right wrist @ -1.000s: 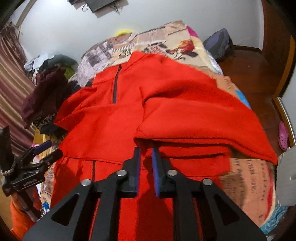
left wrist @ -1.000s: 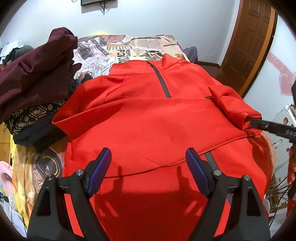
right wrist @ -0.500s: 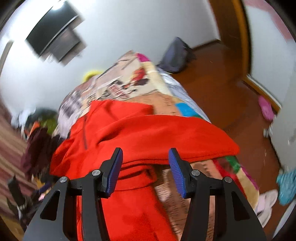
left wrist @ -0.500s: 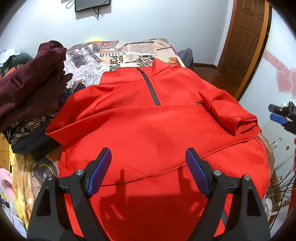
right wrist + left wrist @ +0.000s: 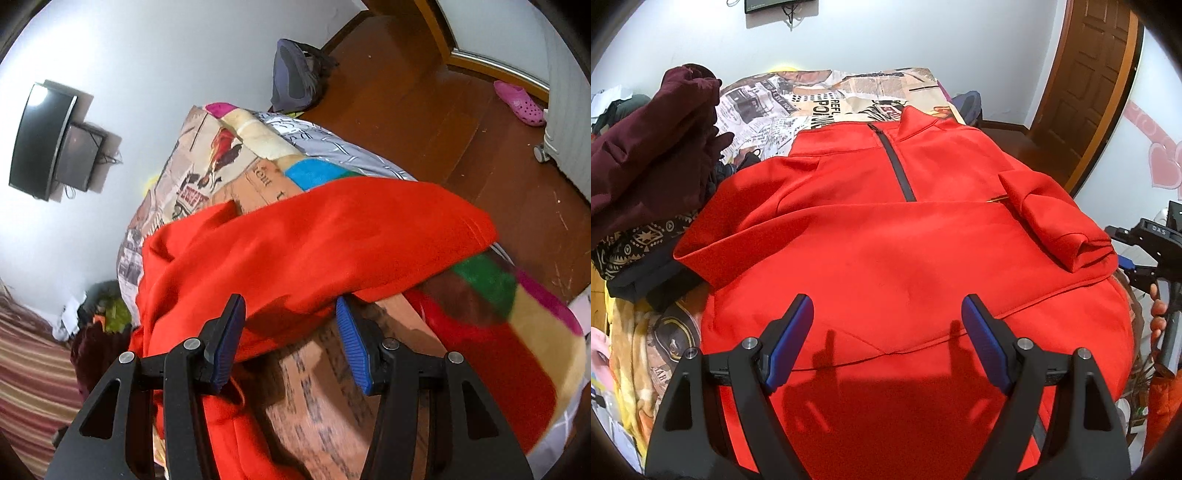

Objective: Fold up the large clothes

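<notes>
Both claws stand released, blue pads spread wide and gripping nothing; the left gripper [image 5: 887, 343] hangs over the near part of the red pullover [image 5: 886, 236], whose folded hem edge runs across just ahead of and between its fingertips; the dark zip and collar lie straight beyond, with one sleeve folded in ahead to the left and the other sleeve bunched ahead to the right; a heap of maroon clothes [image 5: 646, 166] sits far to its left on the printed bedspread [image 5: 827, 96]; the right gripper [image 5: 290, 341] is off the pullover's right edge, a folded red sleeve [image 5: 332, 236] draped just ahead of and above its pads without touching them; bare bedspread lies beneath its right finger.
</notes>
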Motion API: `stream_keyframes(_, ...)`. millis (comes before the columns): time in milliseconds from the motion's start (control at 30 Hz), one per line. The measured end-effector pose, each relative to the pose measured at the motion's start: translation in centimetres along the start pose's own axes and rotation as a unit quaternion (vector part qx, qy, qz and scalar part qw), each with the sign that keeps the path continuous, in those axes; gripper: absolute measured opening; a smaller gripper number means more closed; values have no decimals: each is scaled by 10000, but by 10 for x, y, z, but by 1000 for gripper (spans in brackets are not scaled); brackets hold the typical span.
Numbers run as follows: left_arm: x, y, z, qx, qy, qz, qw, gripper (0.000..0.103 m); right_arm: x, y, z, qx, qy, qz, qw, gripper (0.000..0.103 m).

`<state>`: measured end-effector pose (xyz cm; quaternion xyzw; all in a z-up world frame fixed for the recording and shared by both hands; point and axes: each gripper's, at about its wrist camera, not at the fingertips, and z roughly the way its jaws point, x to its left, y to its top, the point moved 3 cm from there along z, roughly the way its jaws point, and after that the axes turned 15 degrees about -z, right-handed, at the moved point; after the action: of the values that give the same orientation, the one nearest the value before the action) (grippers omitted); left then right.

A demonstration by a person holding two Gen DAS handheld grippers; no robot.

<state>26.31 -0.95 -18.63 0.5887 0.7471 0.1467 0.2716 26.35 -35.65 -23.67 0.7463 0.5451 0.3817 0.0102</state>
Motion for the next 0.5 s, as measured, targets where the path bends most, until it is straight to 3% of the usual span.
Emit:
stream_keyframes(167,-1,0,1,-18,-2,7,10000,82,-2,11,10,-15,-72,-200,9998,44)
stream_keyframes(233,0,0,0,-24,-4,13,10000,82,-1,14,15,36,-162,-317,9994,27)
stream_keyframes(333,0,0,0,-40,10,27,10000,82,-1,17,17,99,-160,-343,9992,11)
stream_keyframes(500,2,-1,-7,-142,64,95,9998,82,22,25,-1,-219,-303,-876,9955,9)
